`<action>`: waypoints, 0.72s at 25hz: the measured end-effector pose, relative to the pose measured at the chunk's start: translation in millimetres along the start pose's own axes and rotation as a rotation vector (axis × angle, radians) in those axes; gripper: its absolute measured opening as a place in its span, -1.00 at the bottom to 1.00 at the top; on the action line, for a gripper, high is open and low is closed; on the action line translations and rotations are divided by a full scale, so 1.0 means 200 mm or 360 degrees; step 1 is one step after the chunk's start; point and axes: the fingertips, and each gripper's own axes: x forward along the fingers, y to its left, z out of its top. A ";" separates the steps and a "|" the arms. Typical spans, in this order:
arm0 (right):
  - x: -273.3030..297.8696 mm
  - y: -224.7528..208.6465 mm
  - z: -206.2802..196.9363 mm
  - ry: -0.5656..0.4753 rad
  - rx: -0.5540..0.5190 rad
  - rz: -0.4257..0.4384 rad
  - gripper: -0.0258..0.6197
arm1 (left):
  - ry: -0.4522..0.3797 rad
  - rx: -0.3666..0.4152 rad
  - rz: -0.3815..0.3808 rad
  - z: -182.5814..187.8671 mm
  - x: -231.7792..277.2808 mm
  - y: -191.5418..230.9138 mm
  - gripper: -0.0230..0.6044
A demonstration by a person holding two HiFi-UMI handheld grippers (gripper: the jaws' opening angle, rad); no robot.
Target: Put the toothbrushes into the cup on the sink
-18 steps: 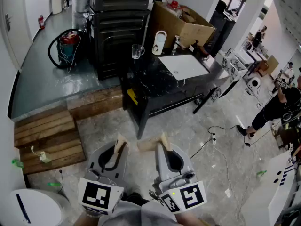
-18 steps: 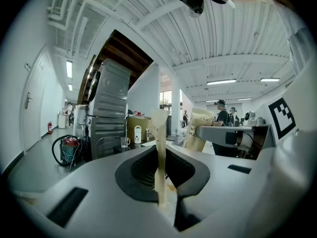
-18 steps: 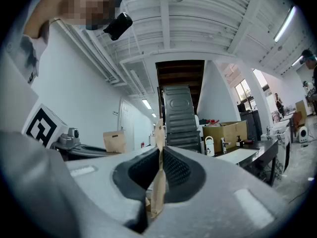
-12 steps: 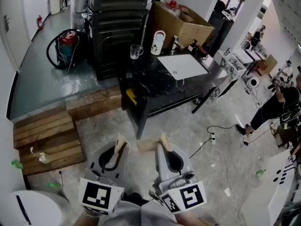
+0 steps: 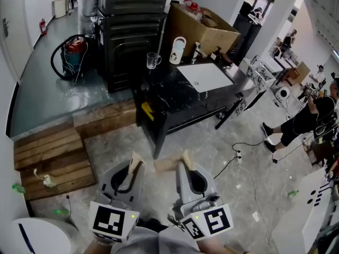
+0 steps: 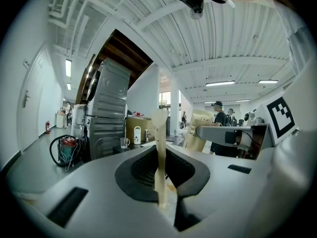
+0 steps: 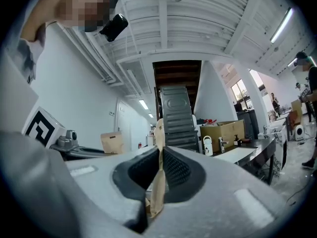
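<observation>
Left gripper (image 5: pixel 136 160), right gripper (image 5: pixel 184 157): unchanged, shut

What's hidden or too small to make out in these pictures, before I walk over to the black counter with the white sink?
- Toothbrushes: none can be picked out in any view; the black stone counter is far off and small in the head view.
- Clear glass cup: too small to tell what it holds, in both the head view and the left gripper view.
- Yellow object at the counter's front edge: too small to identify in the head view.
</observation>
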 end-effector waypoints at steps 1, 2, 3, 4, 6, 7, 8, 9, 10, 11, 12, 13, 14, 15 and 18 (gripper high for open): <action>0.01 0.01 0.00 -0.0001 -0.0003 -0.0004 -0.89 | -0.0003 0.0001 -0.0003 0.00 0.00 0.01 -0.82; 0.01 0.02 0.00 -0.0003 -0.0005 -0.0009 -0.89 | -0.0006 0.0003 -0.0007 0.00 -0.01 0.02 -0.82; 0.02 0.02 0.00 -0.0006 -0.0008 -0.0015 -0.89 | -0.0010 0.0006 -0.0011 0.01 -0.01 0.03 -0.82; 0.02 0.03 0.00 -0.0009 -0.0010 -0.0021 -0.89 | -0.0014 0.0010 -0.0017 0.00 -0.02 0.04 -0.82; 0.02 0.05 -0.01 -0.0013 -0.0014 -0.0034 -0.89 | -0.0018 0.0013 -0.0029 0.00 -0.03 0.06 -0.82; 0.02 0.06 -0.01 -0.0015 -0.0015 -0.0042 -0.89 | -0.0018 0.0012 -0.0036 0.00 -0.04 0.06 -0.82; 0.02 0.08 -0.01 -0.0016 -0.0016 -0.0050 -0.89 | -0.0018 0.0012 -0.0044 0.00 -0.05 0.07 -0.82; 0.02 0.09 -0.02 -0.0019 -0.0016 -0.0059 -0.89 | -0.0017 0.0013 -0.0052 -0.01 -0.06 0.08 -0.82; 0.02 0.10 -0.02 -0.0021 -0.0017 -0.0068 -0.89 | -0.0015 0.0014 -0.0061 -0.01 -0.07 0.09 -0.82; 0.01 0.11 -0.02 -0.0023 -0.0018 -0.0079 -0.89 | -0.0014 0.0016 -0.0070 -0.01 -0.07 0.10 -0.82; 0.01 0.12 -0.02 -0.0025 -0.0020 -0.0092 -0.89 | -0.0012 0.0018 -0.0081 -0.01 -0.08 0.10 -0.82; 0.00 0.12 -0.02 -0.0027 -0.0022 -0.0105 -0.89 | -0.0013 0.0021 -0.0093 -0.02 -0.08 0.11 -0.82; -0.01 0.12 -0.03 -0.0027 -0.0023 -0.0119 -0.89 | -0.0015 0.0025 -0.0107 -0.02 -0.08 0.10 -0.82; -0.02 0.13 -0.03 -0.0027 -0.0024 -0.0134 -0.89 | -0.0017 0.0029 -0.0123 -0.02 -0.08 0.10 -0.82; -0.05 0.12 -0.05 -0.0025 -0.0023 -0.0173 -0.89 | -0.0016 0.0034 -0.0165 -0.03 -0.09 0.07 -0.82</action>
